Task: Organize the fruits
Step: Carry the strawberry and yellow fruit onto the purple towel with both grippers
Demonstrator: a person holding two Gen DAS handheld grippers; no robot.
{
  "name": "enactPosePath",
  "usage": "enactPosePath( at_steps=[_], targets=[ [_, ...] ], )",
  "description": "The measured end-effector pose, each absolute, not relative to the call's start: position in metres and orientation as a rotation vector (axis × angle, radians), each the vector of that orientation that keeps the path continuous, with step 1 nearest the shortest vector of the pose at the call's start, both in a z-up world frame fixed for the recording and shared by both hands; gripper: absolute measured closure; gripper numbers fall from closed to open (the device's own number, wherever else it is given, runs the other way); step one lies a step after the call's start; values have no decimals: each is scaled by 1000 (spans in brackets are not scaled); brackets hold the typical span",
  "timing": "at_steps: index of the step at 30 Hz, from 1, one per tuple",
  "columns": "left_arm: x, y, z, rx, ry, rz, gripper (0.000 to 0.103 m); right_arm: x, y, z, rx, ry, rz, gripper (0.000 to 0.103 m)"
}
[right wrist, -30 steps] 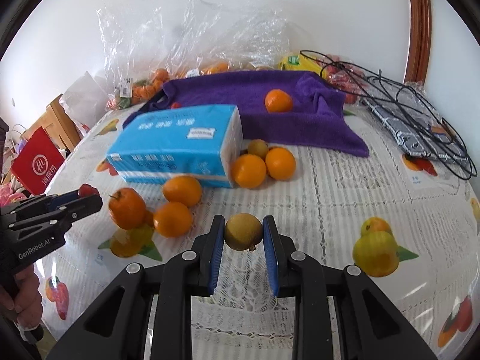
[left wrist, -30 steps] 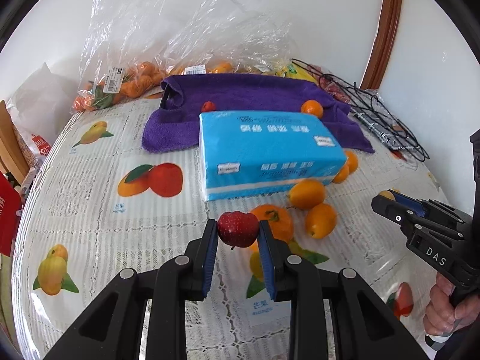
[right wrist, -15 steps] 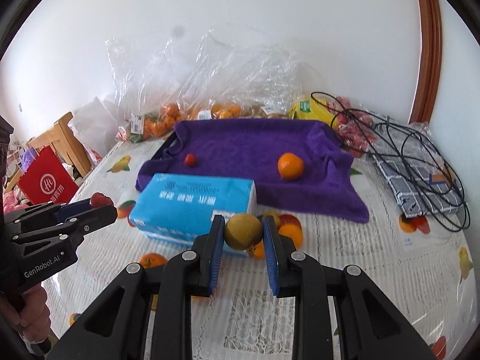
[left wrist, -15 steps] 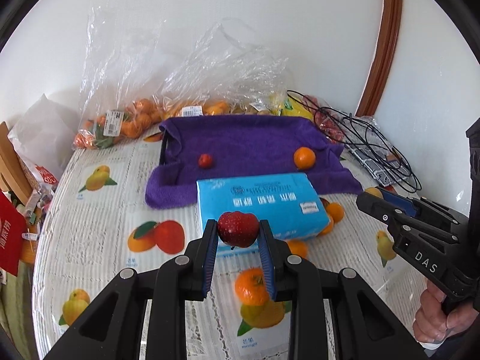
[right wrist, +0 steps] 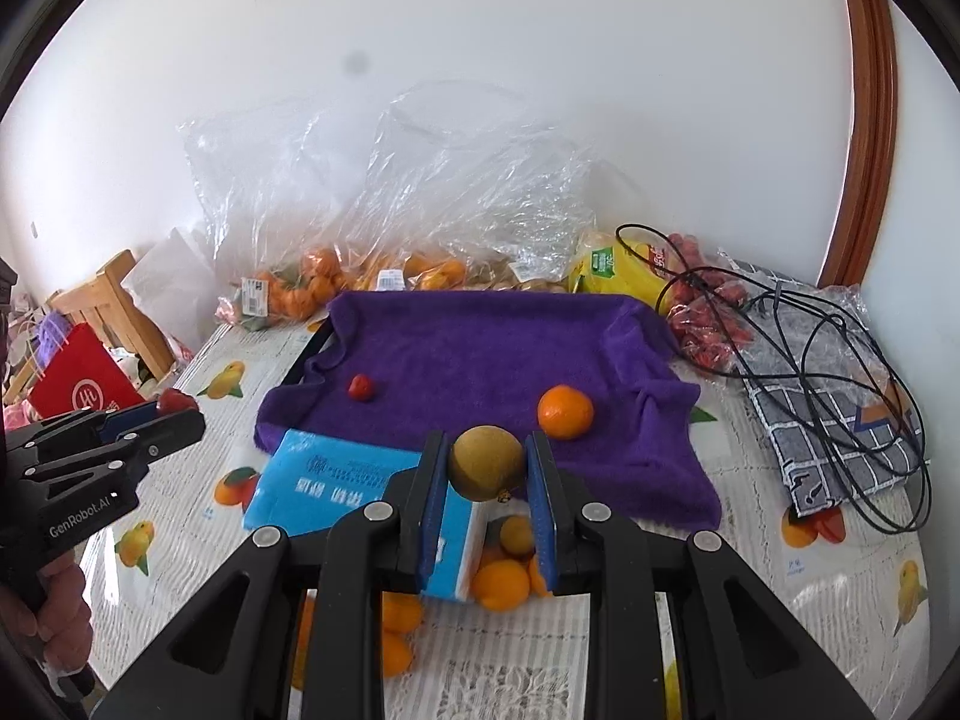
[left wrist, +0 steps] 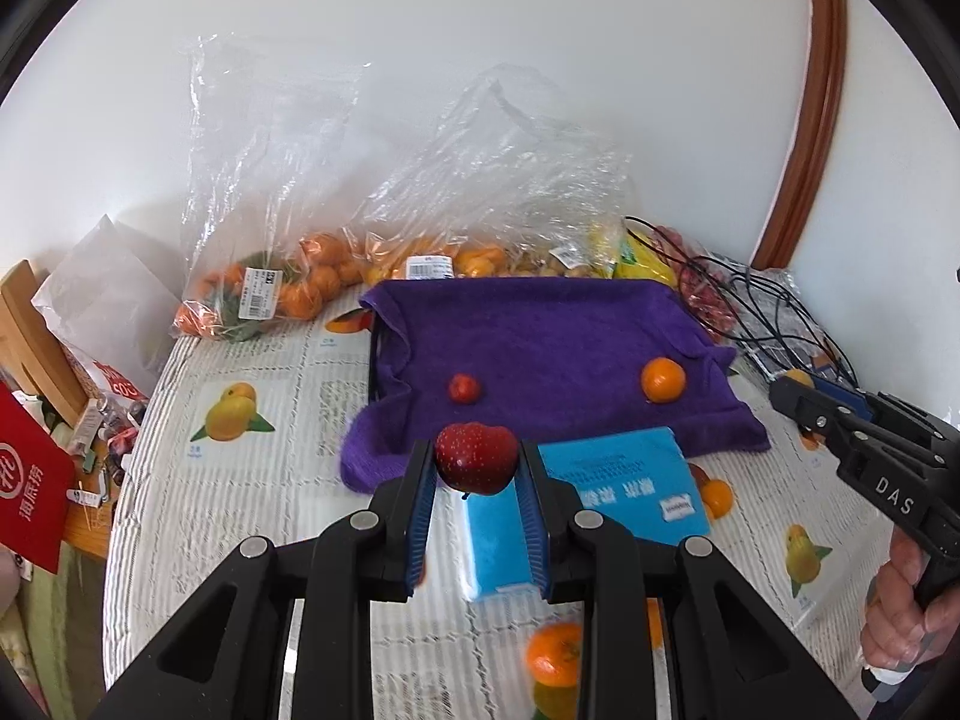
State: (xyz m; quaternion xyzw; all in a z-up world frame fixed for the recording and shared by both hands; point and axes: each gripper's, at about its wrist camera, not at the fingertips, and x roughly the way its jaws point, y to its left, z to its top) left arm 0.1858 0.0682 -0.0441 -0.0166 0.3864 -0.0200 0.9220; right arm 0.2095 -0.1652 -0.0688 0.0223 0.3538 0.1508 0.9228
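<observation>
Both hands carry fruit above the tabletop [right wrist: 750, 474], so the step in hand looks like delivering each piece onto the purple towel [left wrist: 540, 348] spread toward the tabletop's far edge. The left gripper [left wrist: 477, 483] has its fingers [left wrist: 420, 498] clamped narrow on a strawberry [left wrist: 476, 457], and the right gripper [right wrist: 487, 483] holds a round yellow-brown fruit [right wrist: 486, 462] pinched the same way. On the towel a small red fruit [left wrist: 464, 388] already lies toward the left edge and an orange [left wrist: 662, 380] toward the right, which suggests sorting by kind. To do this well, I would carry the strawberry over the blue tissue pack [left wrist: 618, 486] with clearance and lower it just beside the small red fruit before loosening the fingers, since a soft berry bruises if dropped or squeezed harder. The round fruit will likely roll, so set it down on flat cloth away from the towel's folded right corner and let go only once it rests. The black cables [right wrist: 840, 360] lie near the towel's right edge; keep the right hand clear of them. Loose oranges [right wrist: 501, 585] near the pack remain to be gathered.
</observation>
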Motion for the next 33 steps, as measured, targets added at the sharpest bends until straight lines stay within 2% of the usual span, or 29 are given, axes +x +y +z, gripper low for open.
enactPosePath(
  at_steps=[18,33],
  targets=[
    [265,87,-87,-54,878,-30,77,297,-187,-125,63,823,231,77],
    [308,84,-124,-66,952,-52,77,324,-198,-170,61,919,202,77]
  ],
)
